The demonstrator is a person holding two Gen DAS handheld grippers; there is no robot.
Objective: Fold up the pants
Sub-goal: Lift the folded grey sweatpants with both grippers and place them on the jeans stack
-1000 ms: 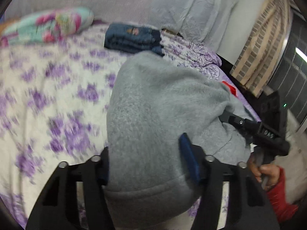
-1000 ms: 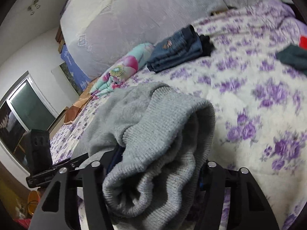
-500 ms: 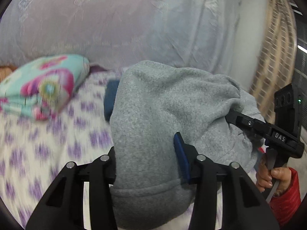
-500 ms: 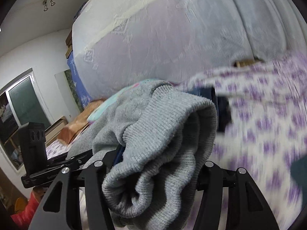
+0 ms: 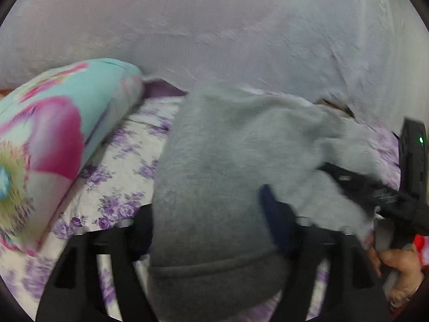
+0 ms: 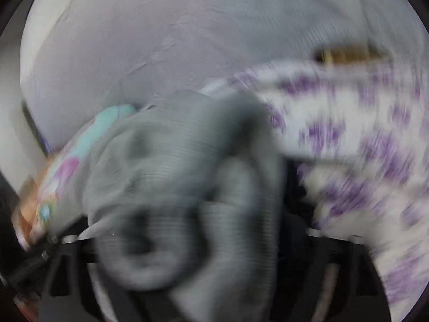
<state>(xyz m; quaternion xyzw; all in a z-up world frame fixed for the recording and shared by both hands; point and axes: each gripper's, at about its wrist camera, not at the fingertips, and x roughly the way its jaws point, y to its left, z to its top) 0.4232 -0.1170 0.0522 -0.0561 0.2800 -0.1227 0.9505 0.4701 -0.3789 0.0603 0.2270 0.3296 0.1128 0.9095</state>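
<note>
The grey pants [image 5: 214, 177] fill the middle of the left wrist view, a thick folded bundle lying between the fingers of the left gripper [image 5: 211, 230]; the jaws have just been opening, and they now stand wide, the blue pad at 3 o'clock of the bundle just beside the cloth, though blur hides whether it presses on it. The waistband edge of the pants hangs toward 6 o'clock, and the far part of the cloth runs toward 2 o'clock, where the right gripper [image 5: 348, 179] comes in from 3 o'clock, held by a hand [image 5: 399, 268] in a red sleeve [image 5: 421, 244] at 4 o'clock. A pillow [image 5: 53, 145] printed in turquoise and pink lies at 9 o'clock on the purple-flowered bedspread [image 5: 118, 177], beside the pants and apart from them, and a pale upholstered headboard [image 5: 214, 32] fills the view from 10 to 2 o'clock. The right wrist view is heavily blurred: the grey pants [image 6: 182, 193] bunch up between the fingers of the right gripper [image 6: 185, 244], whose jaws have also just been opening and stand far apart; whether they touch the cloth I cannot tell
</note>
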